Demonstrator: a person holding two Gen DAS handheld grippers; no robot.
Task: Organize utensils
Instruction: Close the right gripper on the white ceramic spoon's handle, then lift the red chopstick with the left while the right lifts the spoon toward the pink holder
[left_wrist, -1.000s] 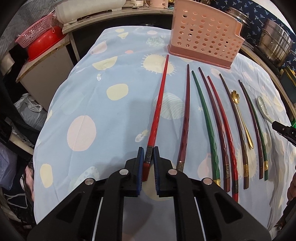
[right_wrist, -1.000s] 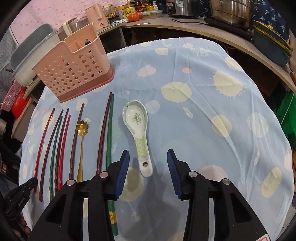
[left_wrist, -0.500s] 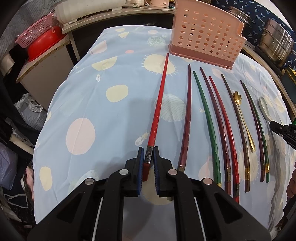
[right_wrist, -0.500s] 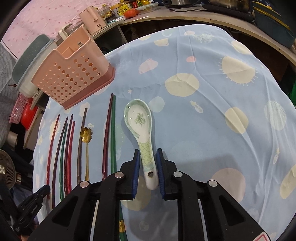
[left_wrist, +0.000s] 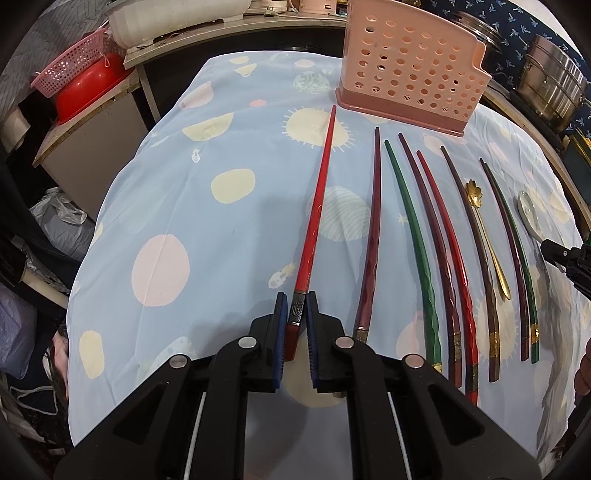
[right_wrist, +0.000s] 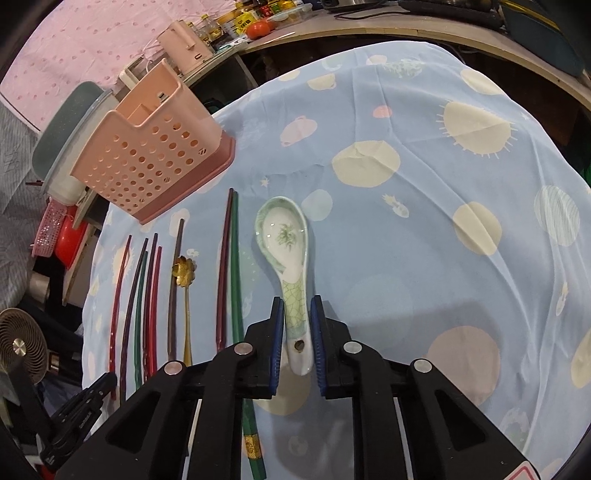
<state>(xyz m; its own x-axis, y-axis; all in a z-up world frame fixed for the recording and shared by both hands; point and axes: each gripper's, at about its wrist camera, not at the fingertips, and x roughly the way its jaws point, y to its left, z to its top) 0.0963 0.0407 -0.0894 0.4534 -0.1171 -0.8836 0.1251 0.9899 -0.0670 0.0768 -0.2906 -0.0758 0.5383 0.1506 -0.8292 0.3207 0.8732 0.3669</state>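
A blue cloth (left_wrist: 177, 206) with pale spots covers the table in both views. The pink rack (left_wrist: 410, 66) stands at its far end; only the right wrist view looks down into its open top (right_wrist: 155, 107) and takes in the bare right half of the cloth (right_wrist: 461, 240). Only the left wrist view shows the red bowl (left_wrist: 86, 86) in a pink basket off the table's left edge, and steel pots (left_wrist: 550, 79) at the far right.

Chopsticks lie side by side, tips toward the rack. The left view shows the whole row, from the red chopstick (left_wrist: 317, 206) on the left to a green one (left_wrist: 517, 254) near the right end, with the gold spoon (left_wrist: 484, 236) among them. There the ceramic spoon (left_wrist: 528, 212) is just a sliver at the edge; the right view shows it whole (right_wrist: 286, 254), bowl up, beside the last chopstick pair.

The left gripper (left_wrist: 295, 314) is clamped on the red chopstick's thick end, the tip lying near the rack's base. The right gripper (right_wrist: 297, 321) is closing, its pads against the ceramic spoon's handle, which sits between them.
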